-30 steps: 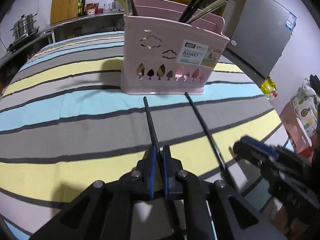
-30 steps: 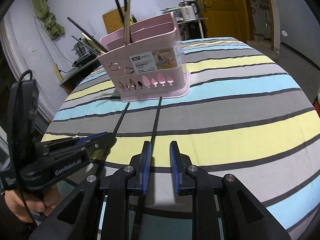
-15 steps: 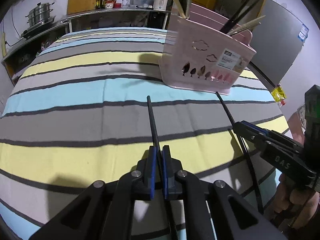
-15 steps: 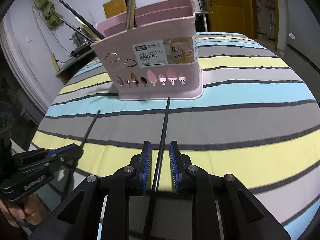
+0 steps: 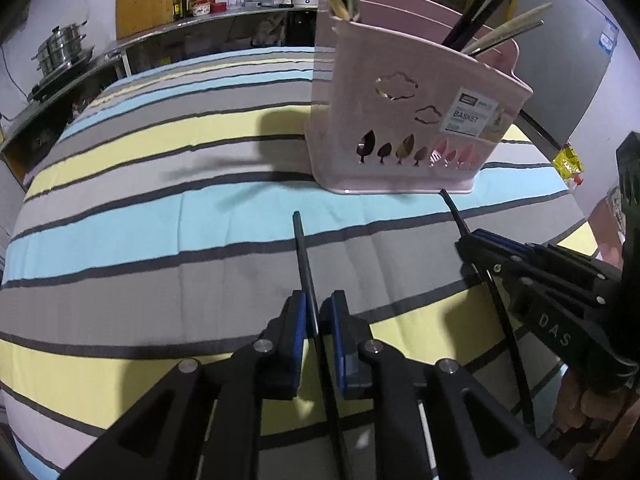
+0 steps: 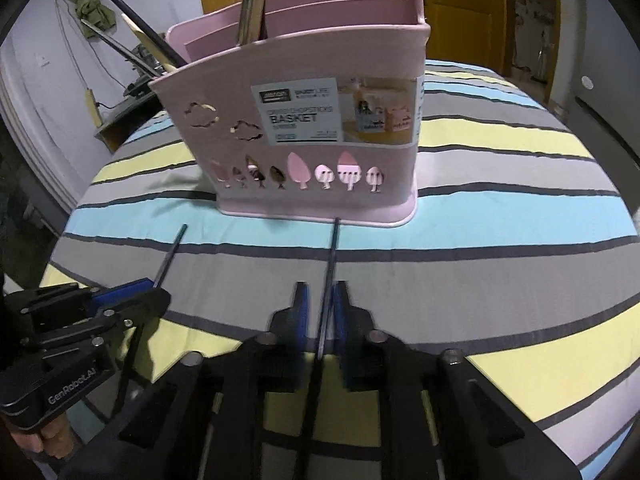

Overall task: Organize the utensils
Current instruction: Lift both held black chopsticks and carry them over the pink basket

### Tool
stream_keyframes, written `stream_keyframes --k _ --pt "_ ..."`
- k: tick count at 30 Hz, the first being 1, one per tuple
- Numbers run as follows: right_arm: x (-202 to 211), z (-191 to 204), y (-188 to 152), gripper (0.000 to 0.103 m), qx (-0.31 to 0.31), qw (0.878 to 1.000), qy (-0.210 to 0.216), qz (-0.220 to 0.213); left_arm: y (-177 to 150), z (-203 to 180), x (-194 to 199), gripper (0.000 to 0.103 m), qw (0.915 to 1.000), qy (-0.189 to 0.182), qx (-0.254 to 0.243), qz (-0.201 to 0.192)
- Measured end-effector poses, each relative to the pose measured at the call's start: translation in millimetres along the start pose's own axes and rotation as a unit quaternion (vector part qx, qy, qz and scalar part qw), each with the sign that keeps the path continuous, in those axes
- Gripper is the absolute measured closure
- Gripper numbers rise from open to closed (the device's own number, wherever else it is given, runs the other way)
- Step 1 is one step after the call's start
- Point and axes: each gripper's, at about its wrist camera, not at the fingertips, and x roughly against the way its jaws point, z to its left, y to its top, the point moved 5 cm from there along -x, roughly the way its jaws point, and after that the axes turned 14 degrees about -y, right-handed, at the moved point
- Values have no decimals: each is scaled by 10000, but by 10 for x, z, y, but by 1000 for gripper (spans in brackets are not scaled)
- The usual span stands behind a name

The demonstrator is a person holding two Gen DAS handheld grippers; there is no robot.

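Two black chopsticks are what I'm dealing with, one in each of my grippers, both lying on the striped tablecloth (image 5: 168, 216) in front of the pink basket (image 6: 320, 128).

My left gripper (image 5: 320, 320) has its jaws easing apart at this moment. The left chopstick (image 5: 302, 248) runs between the blue pads, and I can see slim gaps on either side of it, so I judge it is no longer pinched. Its far tip points toward the basket but stops short of it, well apart from the base.

My right gripper (image 6: 322, 312) is closing its jaws right now around the right chopstick (image 6: 333, 248). The stick sits between the pads, yet a sliver of daylight shows on both sides, so the pinch does not look finished. Its far tip lies just beside the foot of the basket, maybe touching; I cannot tell.

The basket stands upright and already holds several chopsticks and pale wooden utensils (image 5: 508, 30) leaning out of its compartments.

So I judge this as the pick-up step: gathering the loose pair from the cloth. Next I'd need a firm squeeze on the right stick, then lift, tip it upright and drop it point-first into a compartment without knocking the light basket.
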Motion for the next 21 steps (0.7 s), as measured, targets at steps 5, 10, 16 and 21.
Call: stream_keyframes --k 5,10,16,21 --pt "59 -73 -15 98 -168 9997 179 49 5 12 15 96 9999 -9 123 -29" --pt "230 -140 -15 98 -248 9992 295 -96 12 11 102 97 9997 -112 209 -97" --pt "530 -169 80 98 -255 9980 408 -406 95 -123 363 97 9991 -250 66 -324" --pt "807 -195 193 98 -308 9959 508 -681 238 -242 664 97 9975 -354 -66 -610"
